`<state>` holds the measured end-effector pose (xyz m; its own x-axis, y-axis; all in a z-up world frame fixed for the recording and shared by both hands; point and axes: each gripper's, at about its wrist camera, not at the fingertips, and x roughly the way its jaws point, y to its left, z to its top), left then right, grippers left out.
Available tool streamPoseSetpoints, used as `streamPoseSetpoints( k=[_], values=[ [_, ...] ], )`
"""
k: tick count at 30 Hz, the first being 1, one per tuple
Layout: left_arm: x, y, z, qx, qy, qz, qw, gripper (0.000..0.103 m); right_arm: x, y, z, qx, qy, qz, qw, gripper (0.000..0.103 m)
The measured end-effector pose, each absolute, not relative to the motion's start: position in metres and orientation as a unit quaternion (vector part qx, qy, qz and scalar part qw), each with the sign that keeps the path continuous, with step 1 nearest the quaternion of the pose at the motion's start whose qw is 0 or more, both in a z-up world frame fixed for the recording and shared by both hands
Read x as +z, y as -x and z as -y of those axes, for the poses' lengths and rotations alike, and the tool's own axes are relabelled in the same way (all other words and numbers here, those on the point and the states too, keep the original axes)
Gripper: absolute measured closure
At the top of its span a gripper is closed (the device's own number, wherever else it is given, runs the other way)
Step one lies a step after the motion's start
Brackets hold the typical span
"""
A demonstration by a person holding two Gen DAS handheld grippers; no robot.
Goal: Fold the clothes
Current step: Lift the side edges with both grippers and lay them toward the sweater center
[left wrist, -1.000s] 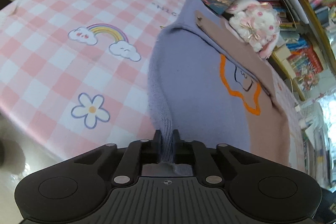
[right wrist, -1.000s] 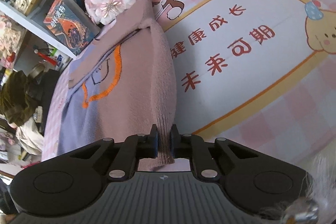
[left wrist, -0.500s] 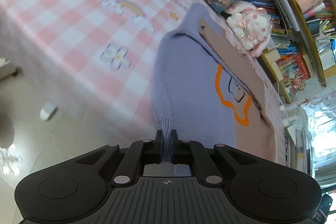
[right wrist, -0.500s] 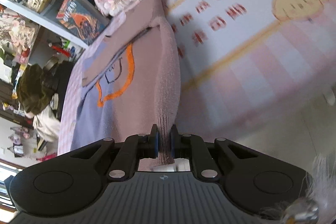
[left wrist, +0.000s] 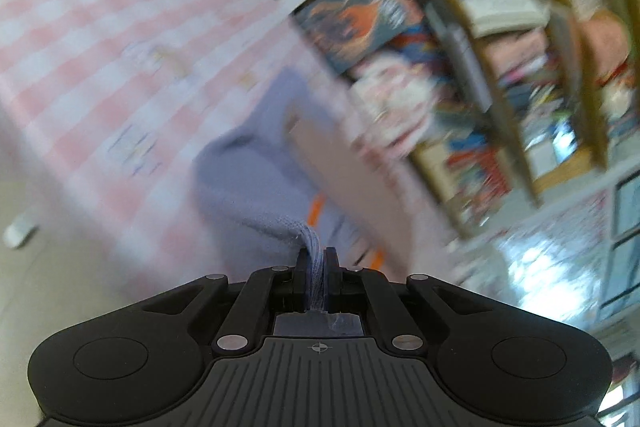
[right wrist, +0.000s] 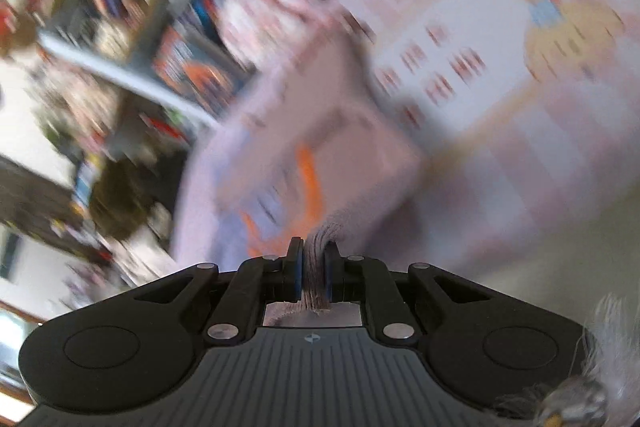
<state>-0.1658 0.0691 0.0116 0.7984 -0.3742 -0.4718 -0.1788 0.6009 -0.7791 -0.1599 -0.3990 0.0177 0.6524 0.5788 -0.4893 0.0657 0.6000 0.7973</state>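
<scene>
Both views are smeared with motion blur, but the grips read clearly. The left gripper [left wrist: 316, 259] is clamped tight on the lavender edge of the sweater [left wrist: 256, 179], a ribbed bunch of knit squeezed between its black fingers [left wrist: 301, 279]. The right gripper [right wrist: 312, 255] is pinched on the dusty-pink edge of the same sweater [right wrist: 344, 147], threads of knit showing between its blue-faced pads [right wrist: 296, 275]. From both held edges the garment stretches away onto the pink checked tablecloth [left wrist: 100, 39], its orange outline print [right wrist: 310, 183] just visible near the grippers. Behind the table stands a crowded bookshelf [left wrist: 520, 39], with a pink-and-white plush toy [left wrist: 396, 99] beside the sweater's far end.
</scene>
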Motion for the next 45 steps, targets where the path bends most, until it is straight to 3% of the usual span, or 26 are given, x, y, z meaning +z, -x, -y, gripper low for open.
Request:
streamPoseSetpoints(
  k=[7, 20, 32, 34, 35, 36, 37, 38, 41, 45],
  values=[
    [0.036, 0.106, -0.084, -0.074, 0.47, -0.255, 0.842, 0.099, 0.045, 0.108, 0.406, 0.16, -0.464, -0.296, 0.819, 0.094],
    [0.026, 0.007, -0.097, -0.074, 0.456, -0.29, 0.838, 0.099, 0.041, 0.017, 0.392, 0.127, -0.453, -0.294, 0.832, 0.094],
    [-0.013, -0.061, -0.098, -0.055, 0.436, -0.362, 0.822, 0.097, 0.002, -0.053, 0.377, 0.072, -0.456, -0.338, 0.82, 0.093],
    [-0.016, -0.069, -0.098, -0.05, 0.424, -0.374, 0.823, 0.091, -0.003, -0.061, 0.375, 0.058, -0.452, -0.348, 0.819, 0.09],
    [-0.017, -0.073, -0.097, -0.048, 0.414, -0.38, 0.826, 0.079, -0.004, -0.063, 0.374, 0.047, -0.446, -0.355, 0.82, 0.084],
    [-0.016, -0.076, -0.096, -0.043, 0.393, -0.387, 0.833, 0.06, -0.005, -0.066, 0.373, 0.036, -0.441, -0.361, 0.821, 0.077],
    [-0.013, -0.079, -0.096, -0.035, 0.372, -0.39, 0.842, 0.05, -0.004, -0.067, 0.373, 0.025, -0.431, -0.364, 0.825, 0.058],
    [-0.01, -0.079, -0.097, -0.026, 0.347, -0.389, 0.853, 0.044, -0.001, -0.067, 0.373, 0.011, -0.413, -0.362, 0.836, 0.049],
    [-0.004, -0.076, -0.101, -0.011, 0.296, -0.384, 0.875, 0.044, 0.008, -0.067, 0.372, -0.026, -0.354, -0.356, 0.864, 0.043],
    [-0.006, -0.069, -0.096, -0.032, 0.262, -0.382, 0.886, 0.044, 0.01, -0.069, 0.36, -0.024, -0.237, -0.371, 0.897, 0.043]
  ],
)
